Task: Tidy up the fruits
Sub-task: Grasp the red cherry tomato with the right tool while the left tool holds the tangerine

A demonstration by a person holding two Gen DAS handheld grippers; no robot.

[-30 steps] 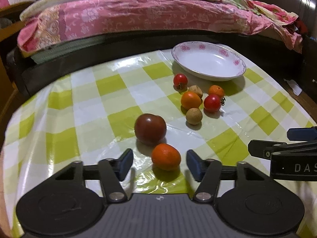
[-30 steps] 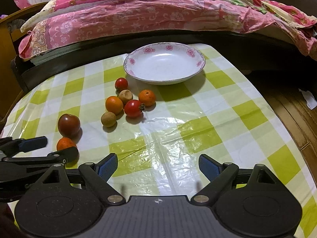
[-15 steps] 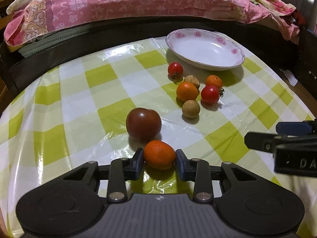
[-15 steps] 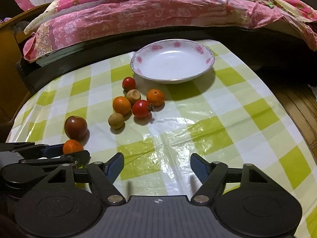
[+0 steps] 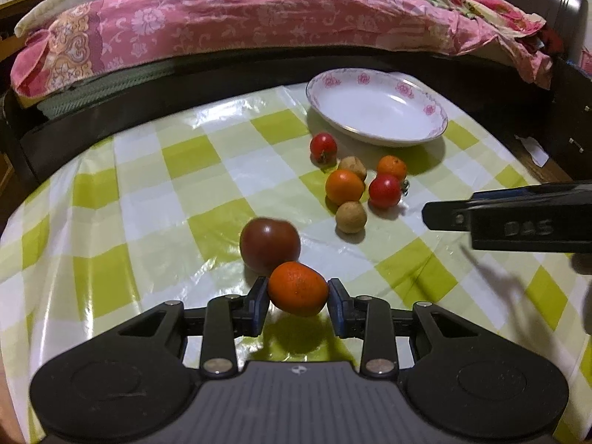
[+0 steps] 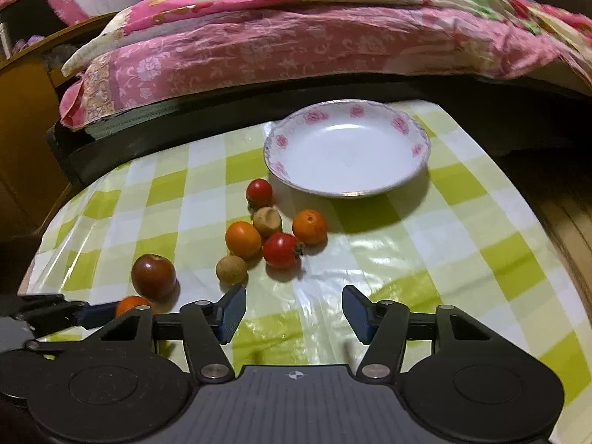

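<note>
Tangerine point(image 5: 298, 288) now pinched, left claw point(image 5: 298, 301) closed

Orange point(image 6: 130, 302) mostly hidden behind left tool point(image 6: 92, 312) in right wrist view. Right tool point(image 5: 518, 218) cut off by frame edge, blurred.

Your desk point(image 6: 462, 244) wears a glossy green-and-white checked cloth point(image 5: 155, 199). Behind it runs a dark bed frame point(image 5: 222, 85) under a pink floral quilt point(image 5: 229, 22) — rumpled. To your right, wood floor point(image 6: 569, 222); at left, a wooden cabinet point(image 6: 26, 118). Light is dim, warm.
</note>
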